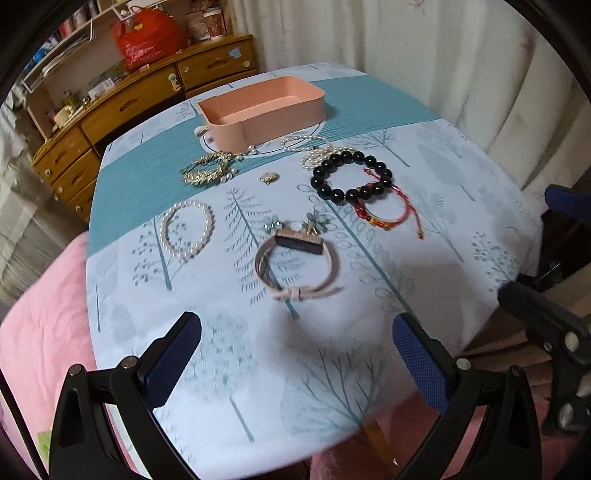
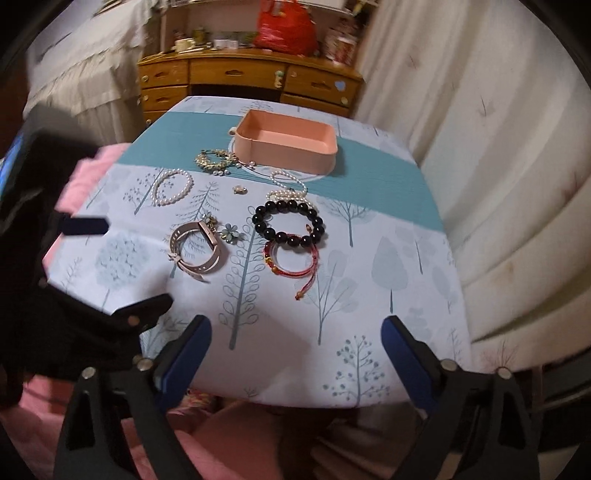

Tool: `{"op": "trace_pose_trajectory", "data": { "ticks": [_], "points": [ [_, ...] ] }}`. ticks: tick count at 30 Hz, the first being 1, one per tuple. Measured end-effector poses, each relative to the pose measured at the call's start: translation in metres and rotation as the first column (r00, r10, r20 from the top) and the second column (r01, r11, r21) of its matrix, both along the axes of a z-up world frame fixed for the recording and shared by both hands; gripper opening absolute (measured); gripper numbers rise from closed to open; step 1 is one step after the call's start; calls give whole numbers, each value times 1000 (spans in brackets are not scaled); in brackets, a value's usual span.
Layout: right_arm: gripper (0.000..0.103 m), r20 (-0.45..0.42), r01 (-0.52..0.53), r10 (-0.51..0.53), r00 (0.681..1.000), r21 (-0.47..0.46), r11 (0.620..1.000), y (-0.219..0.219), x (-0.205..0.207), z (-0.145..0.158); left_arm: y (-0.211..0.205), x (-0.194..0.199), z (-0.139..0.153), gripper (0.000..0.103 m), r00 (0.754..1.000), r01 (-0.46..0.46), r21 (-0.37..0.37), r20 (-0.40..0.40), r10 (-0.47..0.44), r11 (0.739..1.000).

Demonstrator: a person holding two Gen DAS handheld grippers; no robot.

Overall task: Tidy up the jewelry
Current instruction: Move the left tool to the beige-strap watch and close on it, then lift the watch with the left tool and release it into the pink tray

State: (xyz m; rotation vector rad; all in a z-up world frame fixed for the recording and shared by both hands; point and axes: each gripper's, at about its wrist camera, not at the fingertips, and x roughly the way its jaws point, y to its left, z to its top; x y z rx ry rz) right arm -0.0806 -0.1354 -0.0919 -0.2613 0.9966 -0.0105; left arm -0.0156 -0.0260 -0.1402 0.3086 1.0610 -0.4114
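Jewelry lies spread on a tree-patterned tablecloth [image 1: 332,369]. A pink-strapped watch [image 1: 295,264] lies nearest my left gripper [image 1: 295,336], which is open and empty just short of it. Beyond lie a black bead bracelet [image 1: 351,177], a red cord bracelet [image 1: 384,214], a pearl bracelet [image 1: 186,229], flower earrings [image 1: 295,221], a small ring [image 1: 269,178], a gold leaf piece [image 1: 207,170] and pearl strands [image 1: 314,149]. An empty pink box [image 1: 262,110] stands at the far end. My right gripper [image 2: 295,332] is open and empty over the near edge, short of the red cord bracelet [image 2: 291,258].
A wooden dresser [image 2: 251,81] with a red bag [image 2: 286,27] stands behind the table. White curtains [image 2: 498,166] hang to the right. Pink bedding [image 1: 40,332] lies left of the table. The left gripper's body [image 2: 55,277] shows at the left of the right wrist view.
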Motion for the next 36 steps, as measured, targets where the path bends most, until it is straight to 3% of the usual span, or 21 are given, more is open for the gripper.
{"op": "trace_pose_trajectory", "data": {
  "ticks": [5,7,10,15,18,21,25,26,30,36],
  "points": [
    [65,-24,-86,86,996,32,996,-4,13,-17,-14,24,-14,102,1000,9,14,16,-9,1000],
    [48,-25,-172,171,985,-16,985,-1,22,-29,-22,34,-23,102,1000,10,28,25,-11,1000],
    [32,-20,-287,286,958,-59,956,3,35,-46,-33,46,-32,102,999,22,39,37,-23,999],
    [27,-14,-430,430,903,-23,902,-2,65,-65,-52,63,-49,99,999,22,113,22,-25,993],
    [26,-23,-481,480,877,-20,877,-3,79,-77,-52,72,-59,96,1000,-3,106,-17,5,994],
    [24,-38,-511,510,859,-11,860,-6,88,-84,-44,77,-59,86,998,-40,49,-51,43,998],
    [24,-89,-534,535,840,42,845,-3,97,-97,-34,79,-58,58,990,-107,-15,-90,105,994],
    [24,-100,-537,539,836,48,842,-4,97,-101,-31,78,-57,58,988,-118,-27,-101,115,993],
    [12,-109,-524,533,839,102,846,-4,104,-102,-31,77,-57,53,987,-123,-16,-110,121,992],
    [11,-165,-421,472,866,269,866,-14,124,-100,-24,82,-50,51,980,-149,3,-131,148,989]
  ]
}}
